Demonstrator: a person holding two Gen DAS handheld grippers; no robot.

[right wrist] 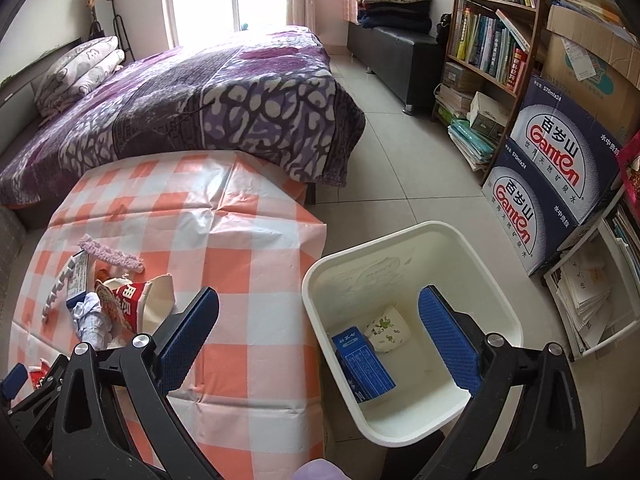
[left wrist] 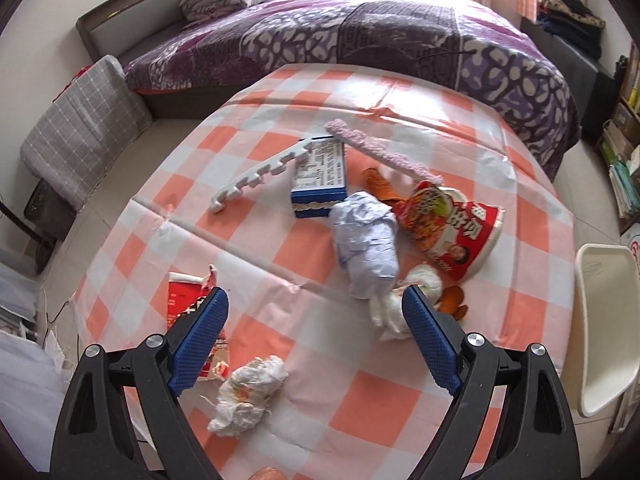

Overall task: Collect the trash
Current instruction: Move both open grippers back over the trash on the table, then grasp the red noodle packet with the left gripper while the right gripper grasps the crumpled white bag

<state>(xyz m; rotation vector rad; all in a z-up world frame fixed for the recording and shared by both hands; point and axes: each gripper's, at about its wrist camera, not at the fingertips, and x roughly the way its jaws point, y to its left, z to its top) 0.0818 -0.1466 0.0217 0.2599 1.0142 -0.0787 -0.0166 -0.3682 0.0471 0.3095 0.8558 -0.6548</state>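
My left gripper [left wrist: 316, 304] is open and empty above the checked table [left wrist: 360, 400]. Trash lies around it: a crumpled white tissue [left wrist: 248, 392] below, a red torn wrapper [left wrist: 188, 300] behind the left finger, a crumpled pale blue paper [left wrist: 366, 240], a white wad [left wrist: 394, 308], a torn red noodle cup [left wrist: 452, 228] and orange peel [left wrist: 452, 300]. My right gripper [right wrist: 320, 308] is open and empty above the gap between the table edge and the white bin [right wrist: 492, 292]. The bin holds a blue box [right wrist: 362, 364] and a small patterned packet [right wrist: 388, 328].
A blue box [left wrist: 320, 180], a white notched plastic strip [left wrist: 260, 176] and a lilac knitted strip [left wrist: 380, 152] also lie on the table. The purple bed [left wrist: 360, 40] stands behind it. Water cartons [right wrist: 552, 184] and a bookshelf [right wrist: 496, 20] stand right of the bin.
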